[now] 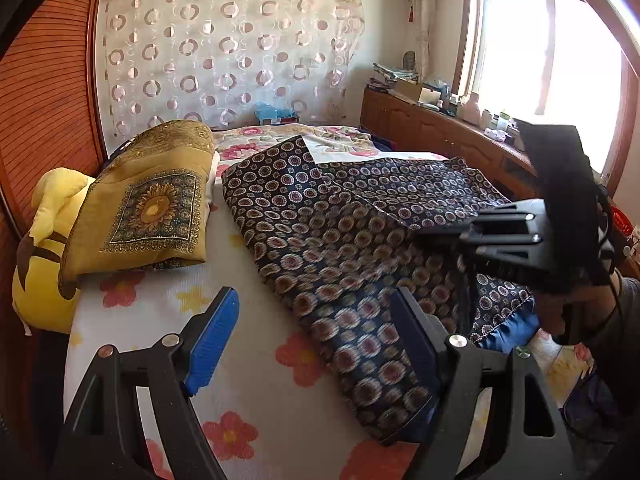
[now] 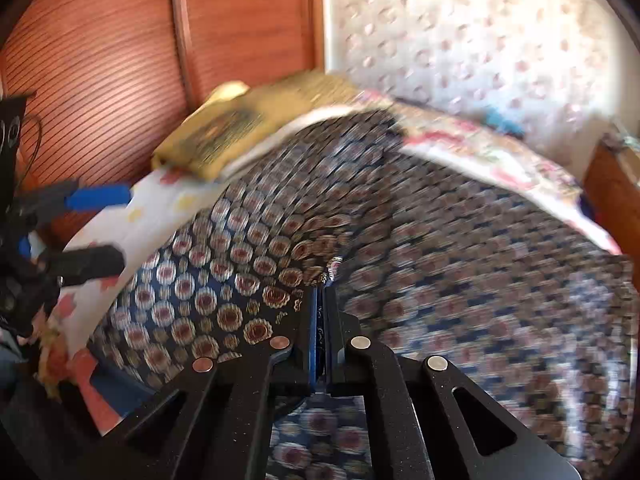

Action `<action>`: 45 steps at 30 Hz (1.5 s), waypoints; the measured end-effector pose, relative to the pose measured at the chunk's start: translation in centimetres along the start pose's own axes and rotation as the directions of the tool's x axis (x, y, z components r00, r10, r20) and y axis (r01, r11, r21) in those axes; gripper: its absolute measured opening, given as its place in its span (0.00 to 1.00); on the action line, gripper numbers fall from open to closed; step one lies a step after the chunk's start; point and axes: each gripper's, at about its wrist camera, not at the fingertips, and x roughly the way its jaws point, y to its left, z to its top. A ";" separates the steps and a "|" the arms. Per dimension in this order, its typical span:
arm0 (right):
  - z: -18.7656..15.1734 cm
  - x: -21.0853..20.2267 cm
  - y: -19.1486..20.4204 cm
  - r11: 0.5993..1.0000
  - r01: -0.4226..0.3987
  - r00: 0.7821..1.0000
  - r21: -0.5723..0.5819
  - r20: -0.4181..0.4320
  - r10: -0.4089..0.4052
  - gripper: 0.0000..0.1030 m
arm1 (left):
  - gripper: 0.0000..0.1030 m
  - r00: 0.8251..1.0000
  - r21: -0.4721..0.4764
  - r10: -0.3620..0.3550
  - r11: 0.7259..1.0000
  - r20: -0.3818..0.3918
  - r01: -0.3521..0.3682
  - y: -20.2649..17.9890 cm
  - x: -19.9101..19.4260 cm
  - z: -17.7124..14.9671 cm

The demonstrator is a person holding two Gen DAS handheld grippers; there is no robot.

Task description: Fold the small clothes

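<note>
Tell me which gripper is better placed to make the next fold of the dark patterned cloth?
Right, probably. The right gripper is shut on an edge of the cloth, so it can carry that edge over. The left gripper stands open over the cloth's near end and holds nothing.

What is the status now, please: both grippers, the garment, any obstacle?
Right gripper shut on dark patterned garment, pinching a fold. Left gripper open, empty, at garment's near edge. Garment partly folded on bed. Nothing blocking; yellow folded cloth lies clear.

Yellow plush toy beside folded gold sunflower cloth; circle-patterned curtain behind; cluttered wooden cabinet under window.
</note>
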 end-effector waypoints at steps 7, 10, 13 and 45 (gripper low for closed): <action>-0.4 0.9 -2.3 0.998 0.040 0.998 0.051 -0.041 -0.038 0.02 | 0.76 1.000 0.001 0.000 1.000 -0.003 0.000 -0.2 0.2 -0.1; -0.4 1.6 -2.4 0.993 0.091 0.995 0.068 -0.041 -0.089 0.12 | 0.76 1.000 0.002 0.004 1.000 -0.005 -0.004 -0.2 0.2 -0.1; -0.2 2.0 -2.7 0.991 0.104 0.994 0.087 -0.038 -0.101 0.24 | 0.76 1.000 0.002 0.004 1.000 -0.005 -0.004 -0.2 0.2 -0.1; -0.5 2.1 -1.9 0.998 0.050 0.999 0.038 -0.008 -0.050 0.03 | 0.76 1.000 0.011 -0.006 1.000 -0.017 0.006 -0.4 0.5 -0.6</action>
